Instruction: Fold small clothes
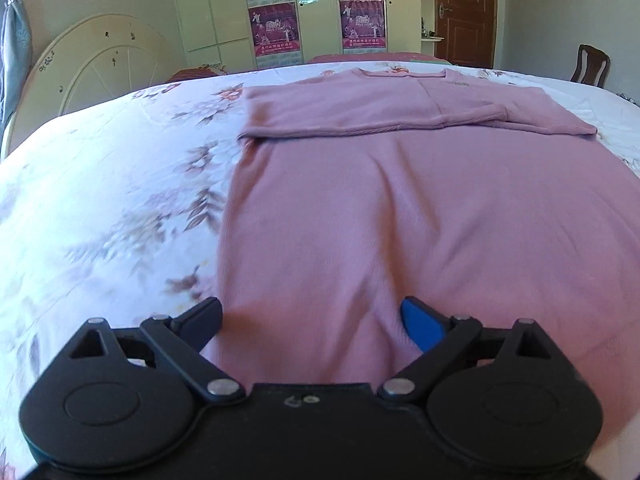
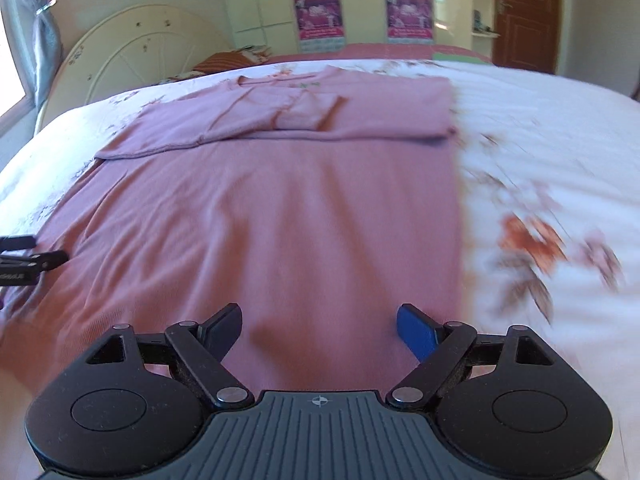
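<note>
A pink long-sleeved top [image 1: 400, 208] lies flat on the bed, hem towards me. Both of its sleeves are folded across the chest at the far end. My left gripper [image 1: 312, 314] hovers open over the hem near the top's left edge, and no cloth sits between its black and blue fingers. In the right wrist view the same top [image 2: 280, 208] fills the middle. My right gripper [image 2: 320, 320] stands open above the hem near the right edge, holding nothing. The left gripper [image 2: 48, 249] pokes in at the left border of that view.
The bed carries a white floral sheet [image 1: 100, 200] on both sides of the top. A cream headboard [image 1: 100, 68] and a pillow [image 2: 228, 62] are at the far left. A wardrobe with posters [image 1: 316, 8], a brown door [image 1: 464, 8] and a chair [image 1: 592, 64] stand behind.
</note>
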### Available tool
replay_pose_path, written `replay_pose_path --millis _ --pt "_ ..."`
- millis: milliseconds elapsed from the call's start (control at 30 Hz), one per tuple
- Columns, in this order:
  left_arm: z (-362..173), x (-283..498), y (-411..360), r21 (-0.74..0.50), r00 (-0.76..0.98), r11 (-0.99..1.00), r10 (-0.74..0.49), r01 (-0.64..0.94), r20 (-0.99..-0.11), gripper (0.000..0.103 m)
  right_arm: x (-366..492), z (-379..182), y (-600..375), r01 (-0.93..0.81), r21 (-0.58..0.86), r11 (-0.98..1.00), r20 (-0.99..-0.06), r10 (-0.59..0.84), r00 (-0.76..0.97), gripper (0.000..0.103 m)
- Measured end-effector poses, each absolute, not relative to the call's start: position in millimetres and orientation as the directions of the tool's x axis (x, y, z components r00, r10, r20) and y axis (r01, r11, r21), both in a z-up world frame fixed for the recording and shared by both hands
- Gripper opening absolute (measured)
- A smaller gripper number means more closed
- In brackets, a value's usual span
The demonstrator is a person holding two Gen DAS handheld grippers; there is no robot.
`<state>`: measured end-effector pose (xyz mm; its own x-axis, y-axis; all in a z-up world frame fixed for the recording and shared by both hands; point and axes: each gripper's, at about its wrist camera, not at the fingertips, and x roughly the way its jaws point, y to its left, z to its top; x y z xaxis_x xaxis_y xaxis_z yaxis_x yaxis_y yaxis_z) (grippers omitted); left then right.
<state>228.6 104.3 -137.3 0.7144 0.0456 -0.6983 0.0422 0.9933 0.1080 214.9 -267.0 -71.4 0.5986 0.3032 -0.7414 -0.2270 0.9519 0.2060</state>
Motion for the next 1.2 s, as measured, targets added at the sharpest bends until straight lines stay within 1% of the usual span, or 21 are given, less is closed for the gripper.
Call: replay_pose_path --millis 100,133,167,233,267,333,400,500,533,600,800,867,933,1000,1033,1133,1167,1200 --pt "-136 197 126 0.092 0.695 0.995 0.044 0.032 -0.717 0.093 184 -66 -290 -0.153 0.279 0.948 -0.733 0.314 0.604 0.084" --pt "-135 186 136 0.062 0.701 0.998 0.026 0.026 -0.713 0.09 174 -64 -298 -0.126 0.311 0.942 -0.727 0.321 0.608 0.084" --pt "-134 178 145 0.021 0.695 0.999 -0.002 0.025 -0.719 0.089 165 -64 -305 -0.089 0.33 0.94 -0.731 0.314 0.606 0.084" --pt "-133 165 160 -0.061 0.687 0.998 -0.066 0.032 -0.724 0.086 147 -64 -320 -0.025 0.394 0.919 -0.729 0.328 0.6 0.079" --pt "-133 161 165 -0.087 0.687 0.995 -0.09 0.04 -0.721 0.085 140 -64 -327 -0.007 0.427 0.904 -0.719 0.345 0.603 0.075" --pt "-133 158 173 -0.166 0.683 0.984 -0.162 0.06 -0.712 0.085 127 -63 -335 0.011 0.497 0.867 -0.695 0.391 0.604 0.075" --pt "-134 160 184 -0.272 0.678 0.96 -0.243 0.065 -0.693 0.085 123 -63 -341 0.024 0.553 0.833 -0.675 0.431 0.599 0.071" --pt "-137 174 194 -0.393 0.67 0.918 -0.328 0.059 -0.666 0.084 125 -66 -351 0.06 0.64 0.766 -0.637 0.485 0.599 0.07" --pt "-139 179 196 -0.423 0.669 0.904 -0.348 0.055 -0.657 0.082 128 -67 -354 0.071 0.662 0.746 -0.624 0.497 0.603 0.069" --pt "-142 192 198 -0.474 0.66 0.879 -0.387 0.052 -0.644 0.078 134 -72 -356 0.086 0.692 0.716 -0.606 0.513 0.608 0.062" --pt "-156 219 204 -0.631 0.651 0.775 -0.496 0.033 -0.575 0.073 163 -80 -359 0.084 0.748 0.658 -0.559 0.558 0.613 0.06" --pt "-158 219 207 -0.658 0.645 0.752 -0.52 0.035 -0.56 0.07 169 -83 -360 0.081 0.759 0.646 -0.548 0.566 0.616 0.06" --pt "-159 212 211 -0.669 0.632 0.742 -0.54 0.046 -0.556 0.061 170 -84 -360 0.059 0.757 0.651 -0.544 0.578 0.608 0.06" --pt "-162 204 214 -0.675 0.615 0.736 -0.558 0.057 -0.557 0.054 162 -85 -363 0.057 0.756 0.652 -0.552 0.588 0.592 0.05" --pt "-162 199 215 -0.671 0.614 0.739 -0.56 0.066 -0.556 0.054 157 -87 -364 0.056 0.761 0.647 -0.55 0.597 0.584 0.048" --pt "-164 197 212 -0.662 0.626 0.747 -0.546 0.064 -0.556 0.056 147 -91 -371 0.061 0.769 0.636 -0.547 0.606 0.578 0.037" --pt "-163 199 209 -0.659 0.63 0.75 -0.539 0.057 -0.559 0.057 148 -93 -373 0.075 0.779 0.623 -0.542 0.608 0.58 0.035" --pt "-162 201 205 -0.65 0.632 0.758 -0.529 0.053 -0.566 0.058 151 -95 -375 0.088 0.789 0.608 -0.536 0.611 0.582 0.034"
